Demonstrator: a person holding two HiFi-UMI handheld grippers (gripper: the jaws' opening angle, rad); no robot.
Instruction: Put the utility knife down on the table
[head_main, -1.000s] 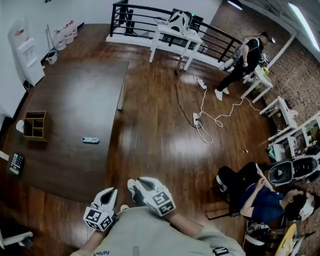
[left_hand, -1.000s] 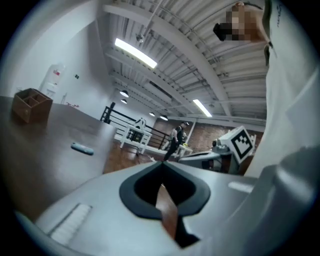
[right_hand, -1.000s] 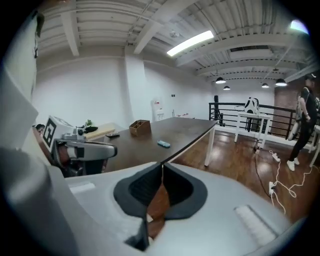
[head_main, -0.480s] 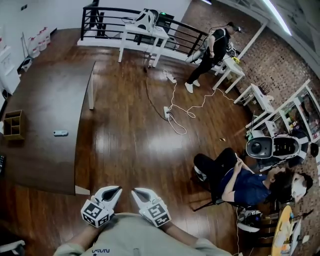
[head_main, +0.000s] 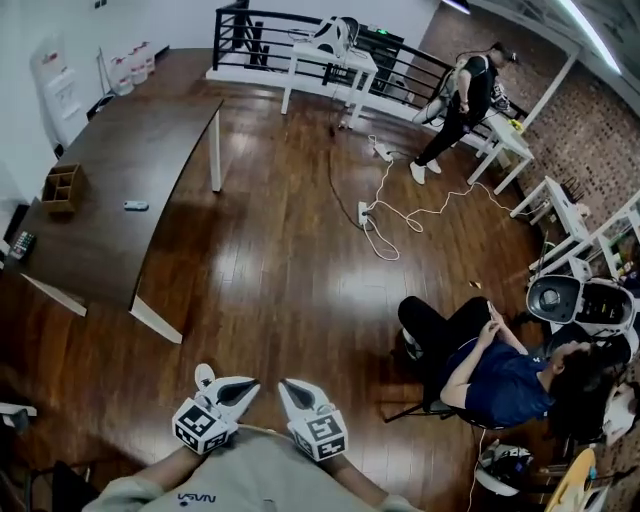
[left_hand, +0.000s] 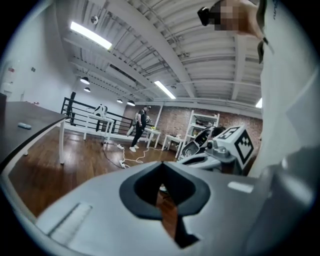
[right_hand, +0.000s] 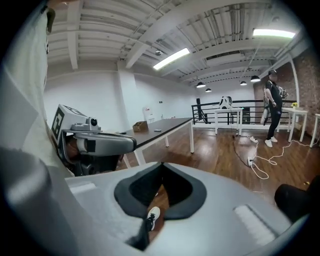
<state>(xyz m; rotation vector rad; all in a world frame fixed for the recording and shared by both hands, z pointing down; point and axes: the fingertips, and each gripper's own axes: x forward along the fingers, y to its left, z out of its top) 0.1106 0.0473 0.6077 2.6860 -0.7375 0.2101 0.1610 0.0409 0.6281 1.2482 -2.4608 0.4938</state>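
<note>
The small light-blue utility knife (head_main: 136, 206) lies on the dark brown table (head_main: 120, 170) at the far left of the head view, well away from both grippers. It also shows as a small speck on the tabletop (left_hand: 23, 125) in the left gripper view and far off (right_hand: 157, 130) in the right gripper view. My left gripper (head_main: 250, 384) and right gripper (head_main: 285, 386) hang side by side close to my body over the wooden floor. Both are shut with nothing between the jaws (left_hand: 161, 163) (right_hand: 161, 164).
A wooden compartment box (head_main: 62, 187) and a phone (head_main: 20, 245) sit on the table. A person in a blue shirt (head_main: 500, 372) sits to my right. Another person (head_main: 465, 88) stands by white tables at the back. Cables and a power strip (head_main: 368, 215) lie on the floor.
The table with the knife has slid away to the upper left as I backed off from it. Both grippers stayed close to my body, shut and empty.
</note>
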